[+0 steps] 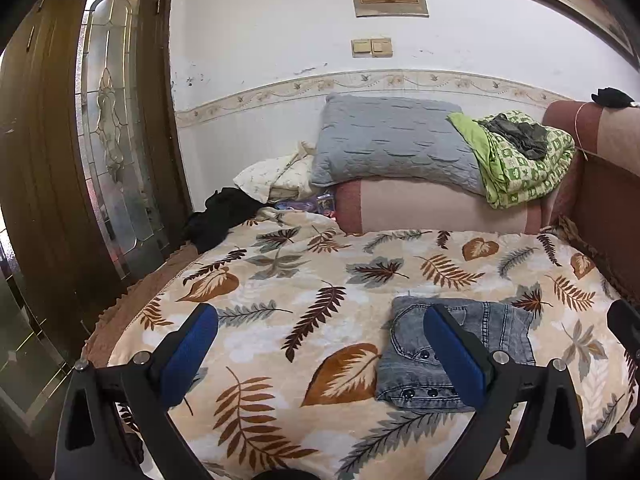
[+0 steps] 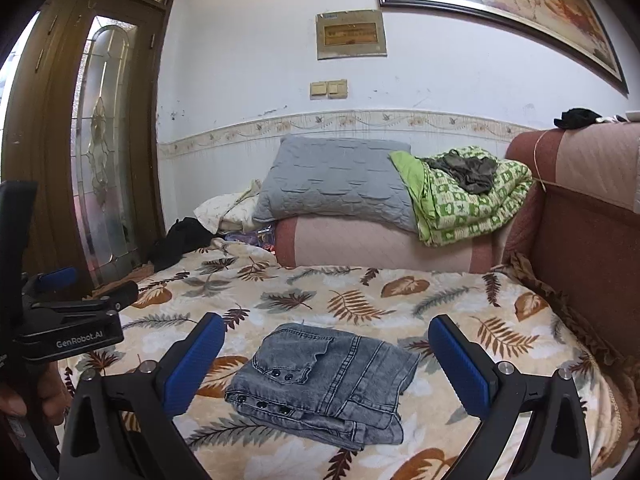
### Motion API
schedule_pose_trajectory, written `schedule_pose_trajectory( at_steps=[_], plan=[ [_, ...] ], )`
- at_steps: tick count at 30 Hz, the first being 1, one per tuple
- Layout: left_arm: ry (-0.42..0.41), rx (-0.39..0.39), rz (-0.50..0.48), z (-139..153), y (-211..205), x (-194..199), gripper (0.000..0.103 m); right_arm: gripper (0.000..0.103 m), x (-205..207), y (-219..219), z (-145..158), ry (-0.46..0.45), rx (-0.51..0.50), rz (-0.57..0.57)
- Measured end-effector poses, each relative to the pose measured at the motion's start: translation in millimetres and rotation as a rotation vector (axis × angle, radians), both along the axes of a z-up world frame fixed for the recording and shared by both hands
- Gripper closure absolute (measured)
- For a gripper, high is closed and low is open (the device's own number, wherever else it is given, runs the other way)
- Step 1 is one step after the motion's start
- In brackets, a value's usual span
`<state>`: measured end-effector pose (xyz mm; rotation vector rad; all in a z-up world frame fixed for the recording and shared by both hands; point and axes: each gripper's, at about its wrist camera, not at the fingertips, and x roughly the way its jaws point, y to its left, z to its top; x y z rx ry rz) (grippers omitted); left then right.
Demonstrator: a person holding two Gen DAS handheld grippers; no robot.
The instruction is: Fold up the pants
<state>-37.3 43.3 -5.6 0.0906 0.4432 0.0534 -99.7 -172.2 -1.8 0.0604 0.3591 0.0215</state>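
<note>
Grey denim pants lie folded into a compact stack on the leaf-print bedspread. They also show in the left wrist view, partly behind my left gripper's right finger. My left gripper is open and empty, hovering above the bedspread to the left of the pants. My right gripper is open and empty, hovering above the pants with one blue pad on each side. The left gripper body also shows at the left edge of the right wrist view.
A grey pillow and a green patterned quilt rest on a pink cushion at the back. A red sofa back borders the right side. Black clothing lies at the back left by a wooden glass door.
</note>
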Motion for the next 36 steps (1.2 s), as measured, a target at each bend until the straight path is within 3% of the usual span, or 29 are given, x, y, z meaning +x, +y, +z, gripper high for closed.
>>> schedule_pose_trajectory(
  at_steps=[36],
  plan=[
    [-0.006,0.0,-0.012,6.8,-2.6,-9.0,0.001,0.0,2.3,15.9,-4.4,0.038,-0.024,0.035]
  ],
)
